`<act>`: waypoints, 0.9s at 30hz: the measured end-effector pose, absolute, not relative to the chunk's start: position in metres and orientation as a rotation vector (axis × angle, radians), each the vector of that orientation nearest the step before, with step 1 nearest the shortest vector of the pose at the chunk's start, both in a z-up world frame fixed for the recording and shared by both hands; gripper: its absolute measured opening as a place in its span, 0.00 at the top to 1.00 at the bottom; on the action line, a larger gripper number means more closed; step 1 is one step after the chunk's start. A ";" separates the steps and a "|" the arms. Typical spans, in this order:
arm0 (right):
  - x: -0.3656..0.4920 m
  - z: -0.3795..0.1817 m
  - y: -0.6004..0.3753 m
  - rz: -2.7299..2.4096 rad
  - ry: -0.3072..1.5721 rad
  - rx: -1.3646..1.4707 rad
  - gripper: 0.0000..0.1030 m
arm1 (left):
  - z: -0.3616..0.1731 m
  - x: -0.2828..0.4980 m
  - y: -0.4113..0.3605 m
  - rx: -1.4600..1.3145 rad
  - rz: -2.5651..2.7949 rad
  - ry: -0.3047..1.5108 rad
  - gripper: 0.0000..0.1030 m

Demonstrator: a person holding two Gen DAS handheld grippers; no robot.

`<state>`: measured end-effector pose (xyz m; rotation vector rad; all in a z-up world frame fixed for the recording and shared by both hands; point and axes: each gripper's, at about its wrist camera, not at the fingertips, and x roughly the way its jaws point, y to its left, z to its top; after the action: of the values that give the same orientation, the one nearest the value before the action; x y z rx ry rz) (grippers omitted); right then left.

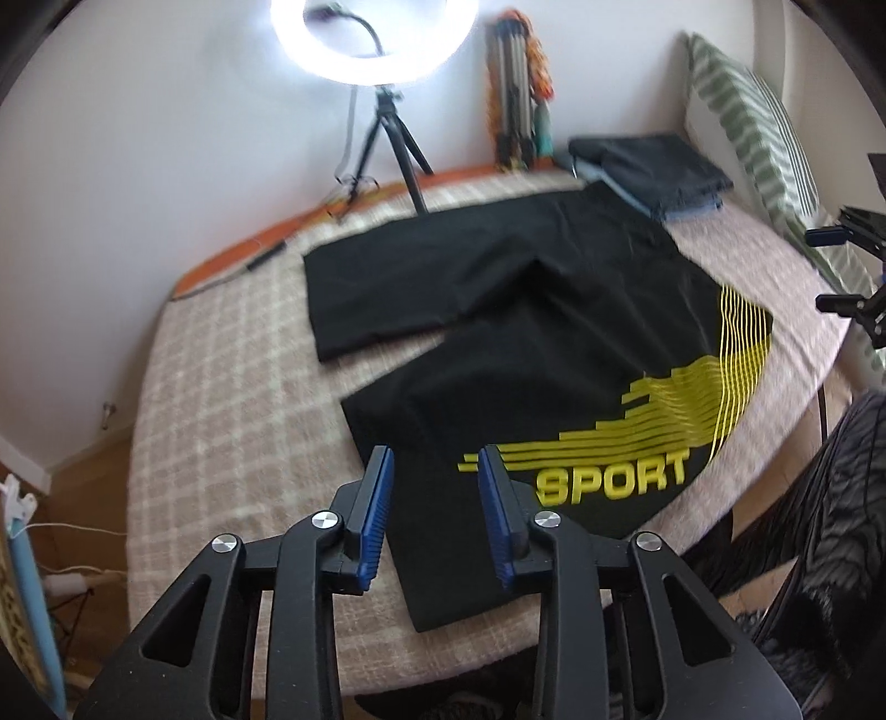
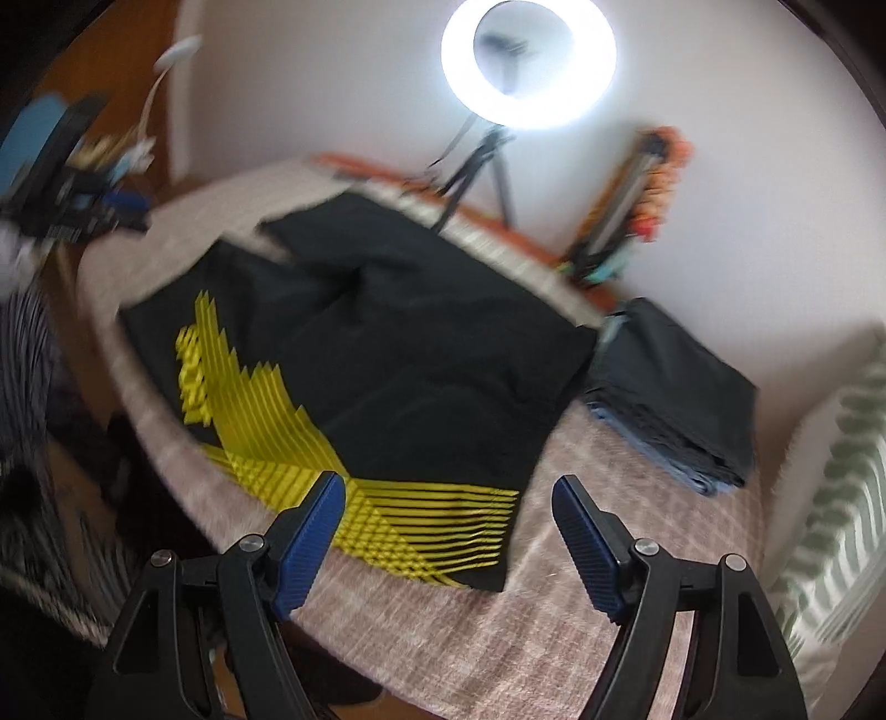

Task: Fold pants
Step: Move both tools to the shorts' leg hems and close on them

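Black pants [image 1: 515,332] with a yellow striped "SPORT" print lie spread flat on the checked bed cover [image 1: 232,399], both legs pointing left and away. My left gripper [image 1: 437,465] is open and empty, hovering above the near leg's hem end. It also shows at the left edge of the right wrist view [image 2: 83,210]. My right gripper [image 2: 448,493] is open and empty, hovering over the waist end of the pants [image 2: 387,343] by the yellow stripes. It also shows at the right edge of the left wrist view [image 1: 853,271].
A stack of folded dark and blue clothes [image 1: 653,166] [image 2: 675,387] lies at the far side of the bed. A ring light on a tripod [image 1: 376,39] stands behind the pants. A green striped pillow [image 1: 747,122] lines the wall. The bed's near edge drops to the floor.
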<state>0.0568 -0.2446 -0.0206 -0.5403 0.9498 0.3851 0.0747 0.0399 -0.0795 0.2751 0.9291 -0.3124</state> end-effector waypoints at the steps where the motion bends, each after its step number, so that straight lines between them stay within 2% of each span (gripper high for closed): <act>1: 0.056 -0.029 -0.239 0.413 0.969 -0.570 0.26 | -0.085 0.075 0.038 0.286 -0.325 0.942 0.73; 5: 0.054 -0.075 -0.214 0.529 1.058 -0.703 0.28 | -0.102 0.073 0.029 0.325 -0.380 0.984 0.73; 9: 0.055 -0.113 -0.201 0.590 1.138 -0.753 0.36 | -0.122 0.072 0.025 0.359 -0.428 1.036 0.73; 12: 0.052 -0.132 -0.195 0.600 1.167 -0.853 0.38 | -0.133 0.070 0.024 0.394 -0.453 1.061 0.74; 17: 0.051 -0.139 -0.192 0.600 1.157 -0.905 0.37 | -0.146 0.058 0.021 0.459 -0.538 1.089 0.73; 20: 0.050 -0.138 -0.192 0.593 1.157 -0.913 0.39 | -0.153 0.050 0.018 0.514 -0.579 1.103 0.67; 24: 0.055 -0.138 -0.190 0.607 1.196 -0.851 0.66 | -0.160 0.045 0.014 0.566 -0.598 1.110 0.63; 25: 0.057 -0.139 -0.189 0.609 1.201 -0.837 0.69 | -0.161 0.044 0.013 0.574 -0.603 1.109 0.62; 26: 0.057 -0.138 -0.189 0.615 1.209 -0.818 0.73 | -0.162 0.043 0.011 0.591 -0.608 1.106 0.60; 27: 0.059 -0.138 -0.187 0.621 1.217 -0.803 0.82 | -0.163 0.042 0.010 0.606 -0.609 1.102 0.55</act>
<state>0.0589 -0.1871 -0.1380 -0.8028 1.2169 0.6207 0.0420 0.0096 -0.1631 0.6058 1.1015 -0.6087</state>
